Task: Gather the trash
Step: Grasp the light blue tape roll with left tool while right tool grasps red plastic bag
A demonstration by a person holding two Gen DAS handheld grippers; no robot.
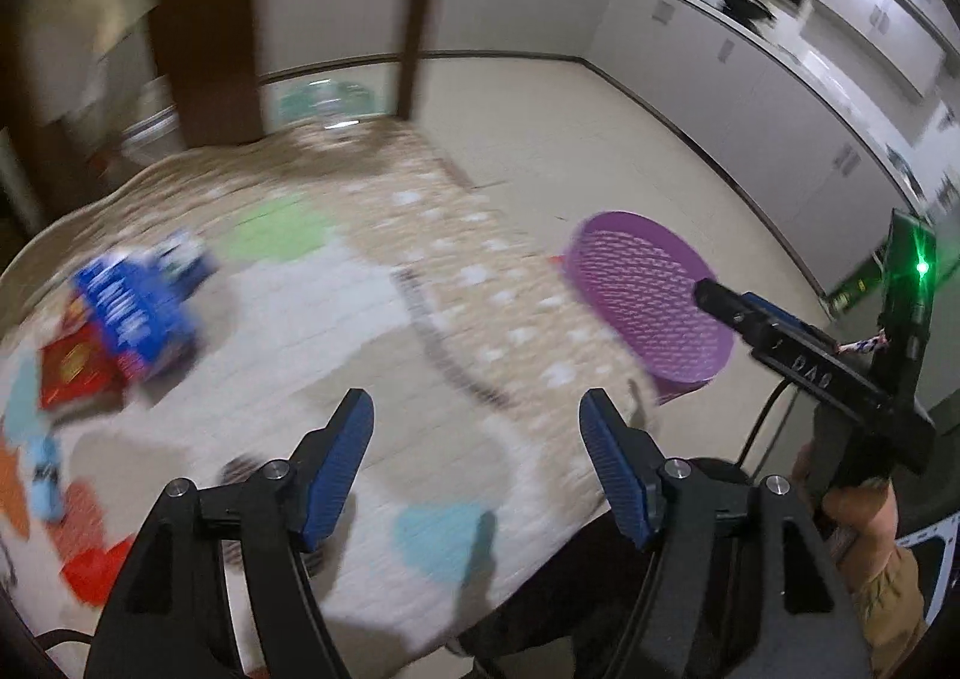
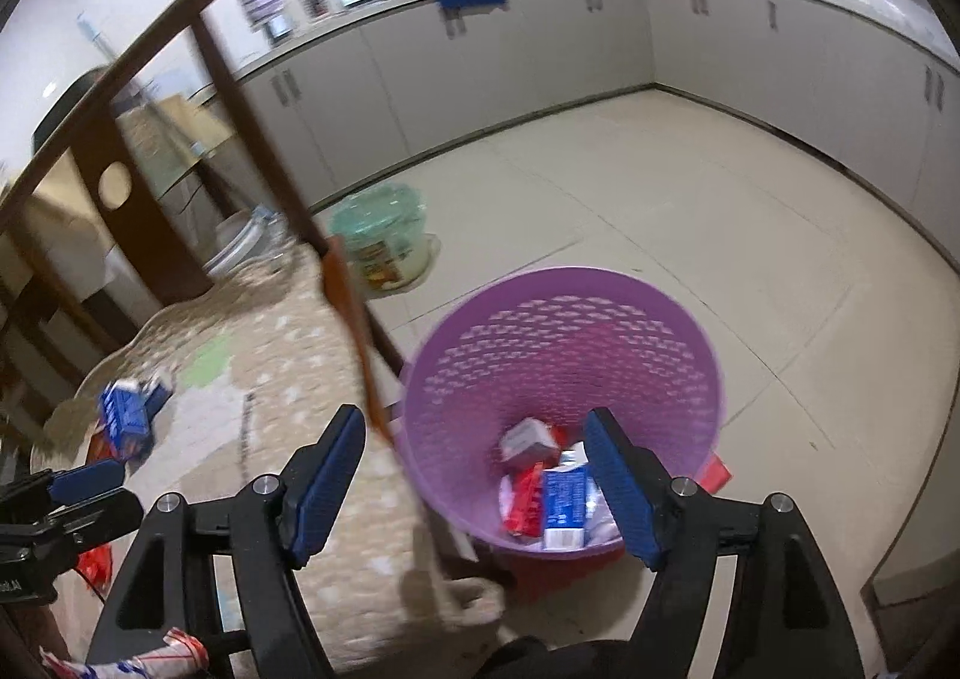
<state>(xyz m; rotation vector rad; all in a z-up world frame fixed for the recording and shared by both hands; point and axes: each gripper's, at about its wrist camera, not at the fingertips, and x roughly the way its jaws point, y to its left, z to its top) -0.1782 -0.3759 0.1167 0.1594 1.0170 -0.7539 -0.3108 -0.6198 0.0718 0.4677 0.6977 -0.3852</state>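
Note:
A purple perforated trash basket (image 2: 558, 355) stands on the floor beside the patterned mat; it holds several boxes and wrappers, among them a blue and white carton (image 2: 564, 505) and a red wrapper (image 2: 525, 502). It also shows in the left wrist view (image 1: 648, 301). My right gripper (image 2: 477, 439) is open and empty, above the basket's near rim. My left gripper (image 1: 477, 427) is open and empty above the mat. A blue box (image 1: 135, 313) and a red packet (image 1: 75, 373) lie on the mat at left. The blue box also shows in the right wrist view (image 2: 126, 415).
The beige patterned mat (image 1: 360, 319) covers the floor at left. Dark wooden table legs (image 1: 204, 30) stand behind it. A green-lidded bucket (image 2: 384, 241) sits by the cabinets. White kitchen cabinets (image 2: 540, 42) run along the walls. A red flat item (image 2: 714, 472) lies beside the basket.

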